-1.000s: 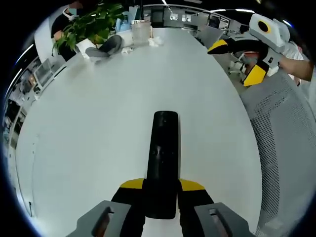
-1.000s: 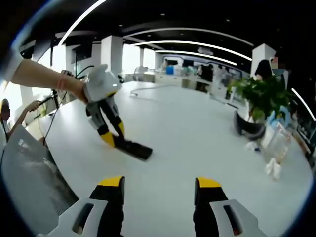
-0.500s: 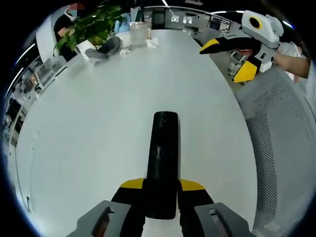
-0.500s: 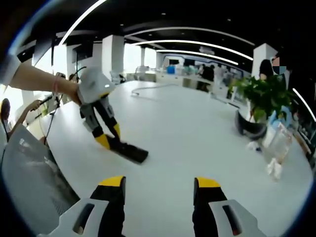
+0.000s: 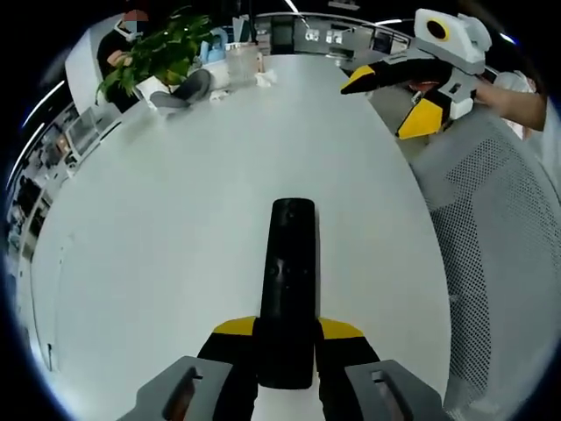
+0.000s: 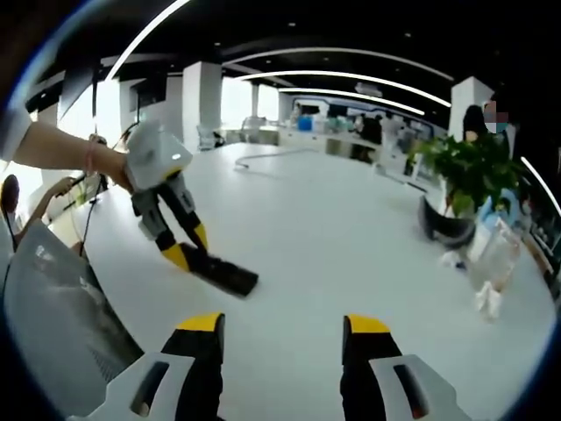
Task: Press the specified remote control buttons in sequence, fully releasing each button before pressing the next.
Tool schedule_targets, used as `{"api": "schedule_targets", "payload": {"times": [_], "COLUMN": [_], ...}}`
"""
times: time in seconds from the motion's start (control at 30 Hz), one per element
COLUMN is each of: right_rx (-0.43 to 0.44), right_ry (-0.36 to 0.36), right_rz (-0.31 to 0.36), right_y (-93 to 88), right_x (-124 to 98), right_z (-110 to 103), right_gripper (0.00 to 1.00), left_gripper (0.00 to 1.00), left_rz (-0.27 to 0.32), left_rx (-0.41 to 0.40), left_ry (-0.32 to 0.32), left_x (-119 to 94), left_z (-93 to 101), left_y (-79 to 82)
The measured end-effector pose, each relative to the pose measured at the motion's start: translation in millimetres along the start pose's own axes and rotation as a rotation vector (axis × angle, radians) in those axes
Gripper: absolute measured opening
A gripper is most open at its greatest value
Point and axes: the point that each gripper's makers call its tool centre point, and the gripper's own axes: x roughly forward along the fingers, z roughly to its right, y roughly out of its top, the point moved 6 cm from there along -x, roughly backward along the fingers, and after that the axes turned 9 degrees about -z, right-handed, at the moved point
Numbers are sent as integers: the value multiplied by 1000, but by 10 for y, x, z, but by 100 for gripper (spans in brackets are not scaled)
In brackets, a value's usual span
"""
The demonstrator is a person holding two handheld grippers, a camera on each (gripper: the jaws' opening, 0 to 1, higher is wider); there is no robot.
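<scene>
The left gripper (image 5: 286,355) is clamping the near end of a black remote control (image 5: 287,279), its yellow-tipped jaws pressing on either side of the body, and the remote is lying flat on the white table (image 5: 175,228) with its long axis pointing away from the camera. In the right gripper view the same pairing is showing from the side — the left gripper (image 6: 181,256) reaching down from a person's hand (image 6: 107,163) and pinning the remote control (image 6: 223,275) against the tabletop (image 6: 351,237). The right gripper (image 6: 280,338) is hanging above the table with its jaws spread and nothing between them, and in the left gripper view it (image 5: 390,101) is hovering well apart from the remote, off toward the grey mesh chair (image 5: 491,246). A potted plant (image 6: 469,175) and some clear packaging (image 6: 491,254) are sitting at the far side of the table, well clear of the work. By my reading, the pressing has not started here: the remote is being steadied while the free gripper is getting into position. The next move is calling for the right gripper to come in over the button face, most likely with a single jaw tip aimed at the first requested button — which button that is cannot be read, as the keys are too dark to tell apart.
</scene>
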Motion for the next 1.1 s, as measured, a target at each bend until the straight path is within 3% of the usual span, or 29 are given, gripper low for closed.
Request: {"api": "schedule_targets", "payload": {"times": [1.1], "right_rx": [-12], "right_ry": [9], "right_rz": [-7], "right_y": [-29], "right_x": [-16], "right_z": [-18], "right_gripper": [51], "left_gripper": [24], "left_rz": [20], "left_rx": [-3], "left_ry": [1], "left_x": [-17], "left_z": [326], "left_y": [-72]}}
